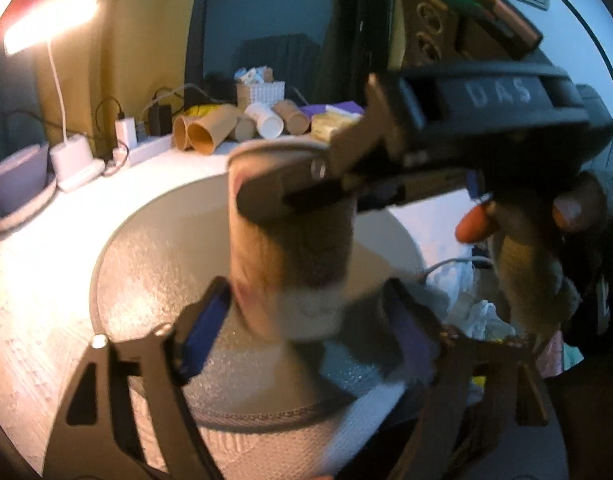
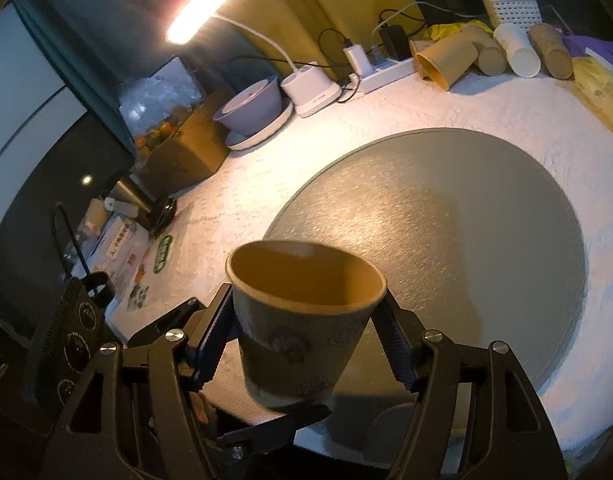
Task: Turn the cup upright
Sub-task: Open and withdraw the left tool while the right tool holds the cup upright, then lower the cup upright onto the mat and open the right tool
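Note:
A brown paper cup with a printed pattern (image 2: 302, 320) stands mouth up between the fingers of my right gripper (image 2: 306, 332), which is shut on its sides and holds it above the near edge of a round grey mat (image 2: 466, 216). In the left wrist view the same cup (image 1: 294, 248) is blurred. My right gripper's finger (image 1: 290, 192) crosses its upper part. My left gripper (image 1: 306, 320) has its fingers on either side of the cup's lower end, and I cannot tell whether they touch it.
Several paper cups (image 2: 482, 56) lie on their sides at the back of the white table. A desk lamp (image 2: 202, 8), a power strip (image 2: 382, 74) and a bowl on a plate (image 2: 250, 108) stand at the back left. A cardboard box (image 2: 182, 156) sits left.

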{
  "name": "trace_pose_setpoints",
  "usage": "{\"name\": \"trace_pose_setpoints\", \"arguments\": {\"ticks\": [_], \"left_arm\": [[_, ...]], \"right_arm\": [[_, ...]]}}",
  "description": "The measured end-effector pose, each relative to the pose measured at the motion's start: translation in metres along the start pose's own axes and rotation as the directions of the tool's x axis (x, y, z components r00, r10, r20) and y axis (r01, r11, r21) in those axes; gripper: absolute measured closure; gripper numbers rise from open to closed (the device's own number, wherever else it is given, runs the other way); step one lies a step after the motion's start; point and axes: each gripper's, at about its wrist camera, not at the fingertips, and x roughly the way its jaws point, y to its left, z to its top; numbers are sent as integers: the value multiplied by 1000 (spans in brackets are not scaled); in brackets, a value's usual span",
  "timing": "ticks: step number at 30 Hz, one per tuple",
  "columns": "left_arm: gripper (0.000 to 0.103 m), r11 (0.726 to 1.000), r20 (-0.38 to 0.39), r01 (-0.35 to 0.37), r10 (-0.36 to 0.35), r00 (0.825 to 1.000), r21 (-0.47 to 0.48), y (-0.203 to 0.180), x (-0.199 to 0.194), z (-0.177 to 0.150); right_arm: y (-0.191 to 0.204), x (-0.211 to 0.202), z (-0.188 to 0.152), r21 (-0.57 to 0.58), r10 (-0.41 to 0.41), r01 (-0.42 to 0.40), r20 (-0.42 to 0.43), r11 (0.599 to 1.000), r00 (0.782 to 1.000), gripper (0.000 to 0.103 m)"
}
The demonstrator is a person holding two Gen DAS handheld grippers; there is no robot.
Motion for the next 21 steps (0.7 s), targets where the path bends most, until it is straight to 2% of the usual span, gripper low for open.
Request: {"name": "trace_pose_setpoints", "arguments": {"ticks": [7, 12, 18, 21], "left_arm": [[21, 998, -42, 11, -13, 999, -54, 16, 5, 1], [21, 992, -78, 3, -14, 997, -129, 33, 5, 4], [21, 965, -107, -41, 14, 994, -261, 69, 5, 14], [21, 949, -110, -68, 35, 993, -309, 84, 5, 17]], "right_arm": [[-8, -2, 16, -5, -74, 74, 50, 997, 996, 32], [-10, -1, 28, -31, -143, 146, 91, 989, 986, 32], [-10, 9, 42, -83, -222, 232, 110, 969, 969, 32], [-11, 14, 47, -101, -235, 246, 110, 964, 966, 32]]}}
